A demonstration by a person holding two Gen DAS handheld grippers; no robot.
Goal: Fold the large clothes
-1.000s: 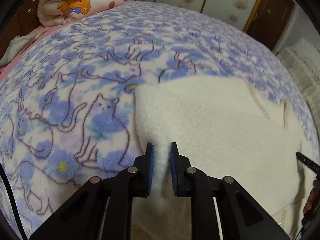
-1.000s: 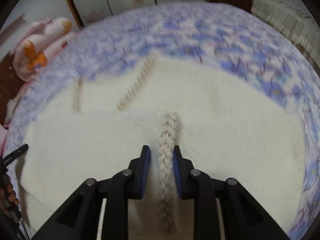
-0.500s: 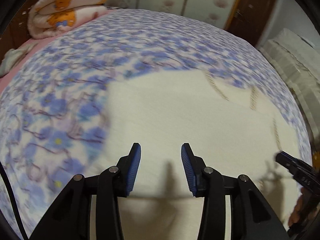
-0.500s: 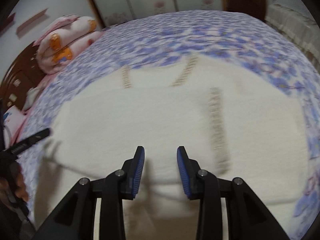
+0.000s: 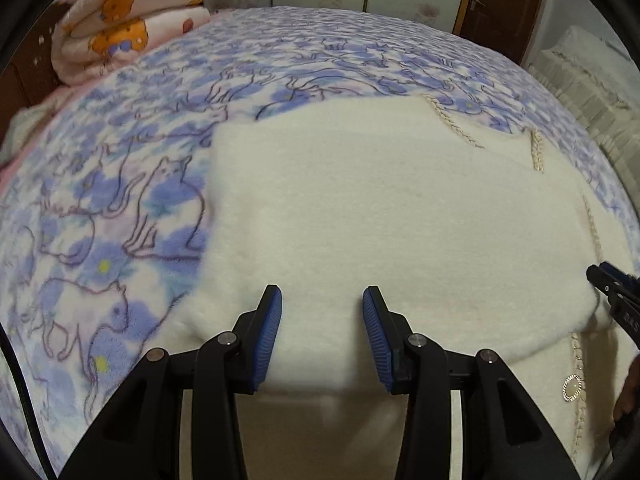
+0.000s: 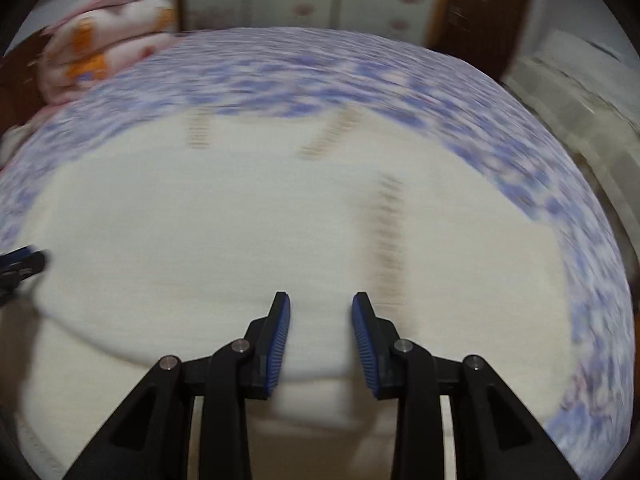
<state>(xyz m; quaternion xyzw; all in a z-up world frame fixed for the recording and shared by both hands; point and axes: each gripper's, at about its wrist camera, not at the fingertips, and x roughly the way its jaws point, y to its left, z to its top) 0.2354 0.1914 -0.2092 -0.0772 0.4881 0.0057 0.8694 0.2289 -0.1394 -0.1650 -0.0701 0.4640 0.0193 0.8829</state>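
Blue-padded left gripper (image 5: 322, 322) stands released over the folded cream sweater (image 5: 384, 216); right gripper (image 6: 321, 328) is closing, nothing between its jaws. Sweater lies flat on the cat-print blanket (image 5: 120, 200), folded quilt (image 5: 124, 20) at 11 o'clock.

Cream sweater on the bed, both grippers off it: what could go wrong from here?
1. The fluffy cream sweater is thick; its folded front edge may spring open now that the left gripper holds nothing.
2. The right gripper is closing with nothing between the pads; it sits near the braided trim, which a pad could snag.
3. The fleece cat-print blanket could get pinched with the sweater in a low grab.
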